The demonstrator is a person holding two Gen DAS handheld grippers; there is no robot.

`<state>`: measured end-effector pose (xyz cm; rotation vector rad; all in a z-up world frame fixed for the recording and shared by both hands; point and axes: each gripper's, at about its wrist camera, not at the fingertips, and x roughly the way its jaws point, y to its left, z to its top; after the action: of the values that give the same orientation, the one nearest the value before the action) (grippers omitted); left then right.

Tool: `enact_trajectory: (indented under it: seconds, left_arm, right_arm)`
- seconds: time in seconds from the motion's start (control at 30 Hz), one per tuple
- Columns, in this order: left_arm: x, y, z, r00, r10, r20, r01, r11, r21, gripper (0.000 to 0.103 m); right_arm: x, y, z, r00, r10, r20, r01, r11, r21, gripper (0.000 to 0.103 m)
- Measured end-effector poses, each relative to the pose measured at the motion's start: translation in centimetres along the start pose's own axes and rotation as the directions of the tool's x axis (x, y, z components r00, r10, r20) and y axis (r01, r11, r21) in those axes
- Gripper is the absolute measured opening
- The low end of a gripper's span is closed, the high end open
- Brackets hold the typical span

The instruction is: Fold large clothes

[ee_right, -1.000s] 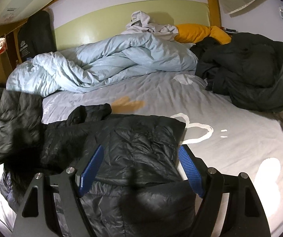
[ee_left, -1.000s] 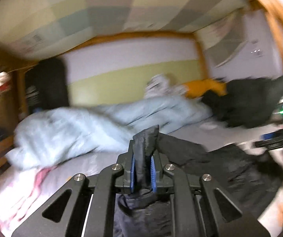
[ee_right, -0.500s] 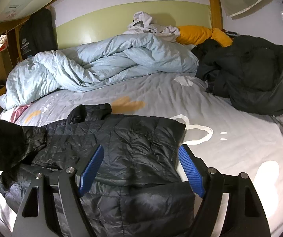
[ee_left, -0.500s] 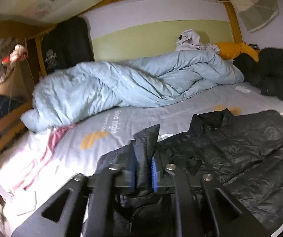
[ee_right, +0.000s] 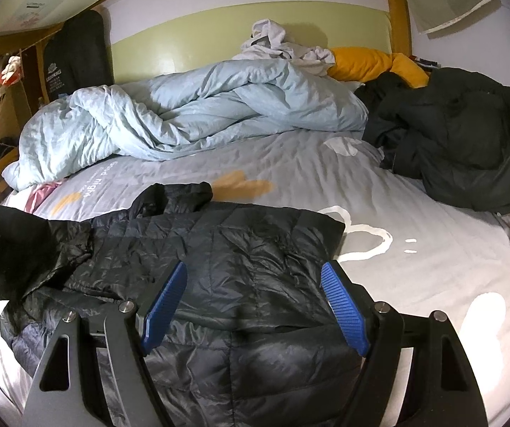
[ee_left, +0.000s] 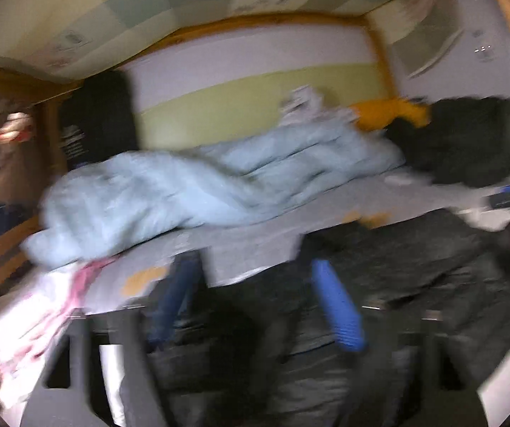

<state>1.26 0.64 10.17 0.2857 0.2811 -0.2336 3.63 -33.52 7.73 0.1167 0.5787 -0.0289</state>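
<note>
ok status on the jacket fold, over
Left gripper jaws just opened, nothing pinched. Right gripper open over black puffer jacket, spread flat, sleeve folded in. Blue duvet and dark coat lie clear.

Looking over my right tongs, I read "good night" in pale letters on the grey bedsheet (ee_right: 290,163), left of centre in the frame, just below the blue duvet. Upper left, the dark garment (ee_right: 73,57) hanging on the wall carries a light logo with lines of print under it, too small for me to read. My left view is all blur, nothing legible.
</note>
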Motion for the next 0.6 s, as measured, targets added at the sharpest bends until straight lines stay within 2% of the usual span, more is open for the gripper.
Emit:
enact_trajectory:
  seconds: [0.03, 0.07, 0.13, 0.17, 0.2, 0.23, 0.3, 0.37, 0.43, 0.5, 0.57, 0.6]
  left_arm:
    - [0.1, -0.5, 0.3, 0.998, -0.062, -0.014, 0.062, 0.998, 0.002, 0.02]
    - [0.4, -0.9, 0.6, 0.994, -0.1, -0.039, 0.1, 0.995, 0.003, 0.02]
    - [1.7, -1.7, 1.1, 0.989, -0.104, -0.103, 0.106, 0.994, 0.007, 0.02]
    - [2.9, -2.0, 1.1, 0.98, -0.118, -0.16, 0.121, 0.993, 0.01, 0.022]
    - [4.4, -2.1, 1.0, 0.965, -0.12, -0.234, 0.125, 0.992, 0.007, 0.032]
    - [6.2, -2.1, 0.6, 0.947, -0.103, -0.304, 0.107, 0.994, -0.002, 0.045]
    - [9.5, -1.8, -0.5, 0.906, -0.08, -0.415, 0.071, 0.997, -0.038, 0.052]
    - [12.1, -1.5, -1.7, 0.857, -0.077, -0.509, 0.049, 0.996, -0.069, 0.053]
    - [14.2, -1.7, -3.4, 0.8, -0.062, -0.597, 0.024, 0.997, -0.071, 0.053]
    - [15.9, -1.9, -5.0, 0.772, -0.008, -0.636, -0.015, 0.999, -0.03, 0.053]
    - [16.9, -1.9, -5.7, 0.764, 0.043, -0.644, -0.055, 0.999, 0.002, 0.03]
    - [17.1, -1.5, -5.9, 0.771, 0.032, -0.636, -0.055, 0.998, -0.017, 0.005]
  right_arm:
    - [0.1, 0.0, 0.0, 1.0, 0.0, -0.003, 0.0, 1.0, 0.002, 0.08]
    - [0.1, -0.1, 0.0, 1.0, 0.0, -0.004, 0.0, 1.0, 0.004, 0.08]
    - [0.2, -0.2, 0.0, 1.0, 0.002, -0.006, -0.002, 1.0, 0.006, 0.08]
    - [0.2, -0.2, 0.0, 1.0, 0.006, -0.009, -0.006, 1.0, 0.009, 0.08]
    - [0.2, -0.2, 0.0, 1.0, 0.007, -0.009, -0.007, 1.0, 0.01, 0.08]
    - [0.3, -0.3, -0.1, 1.0, 0.01, -0.012, -0.01, 1.0, 0.015, 0.08]
    - [0.4, -0.4, -0.1, 1.0, 0.02, -0.017, -0.02, 1.0, 0.023, 0.08]
    - [0.2, -0.3, -0.1, 1.0, 0.022, -0.015, -0.022, 1.0, 0.022, 0.08]
    - [0.0, -0.2, -0.1, 1.0, 0.024, -0.013, -0.024, 1.0, 0.014, 0.08]
    - [-0.3, 0.0, -0.1, 1.0, 0.022, -0.002, -0.022, 1.0, 0.001, 0.08]
    - [-0.5, 0.0, 0.0, 1.0, 0.011, 0.006, -0.011, 1.0, -0.011, 0.08]
    - [-0.5, 0.0, 0.1, 1.0, 0.01, 0.006, -0.01, 1.0, -0.013, 0.08]
